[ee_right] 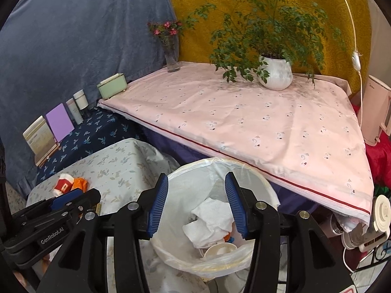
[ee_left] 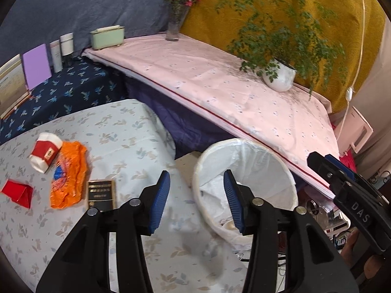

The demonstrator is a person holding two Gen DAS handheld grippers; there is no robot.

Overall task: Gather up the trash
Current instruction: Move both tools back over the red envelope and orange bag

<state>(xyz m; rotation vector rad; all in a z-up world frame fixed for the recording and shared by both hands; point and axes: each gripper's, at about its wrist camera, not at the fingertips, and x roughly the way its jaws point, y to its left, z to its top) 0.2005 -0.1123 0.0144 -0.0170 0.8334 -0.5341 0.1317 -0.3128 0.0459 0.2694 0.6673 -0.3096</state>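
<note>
My left gripper is open and empty over the edge of the floral-clothed table. On that table lie a red-and-white paper cup, an orange plastic wrapper, a red folded paper and a black-and-gold box. My right gripper is open and empty above the white lined trash bin. White crumpled tissue and a paper cup lie inside the bin. The bin also shows in the left wrist view.
A pink-clothed table stands behind the bin with a potted plant, a flower vase and a green box. A dark blue shelf holds cards and bottles. A white appliance stands at right.
</note>
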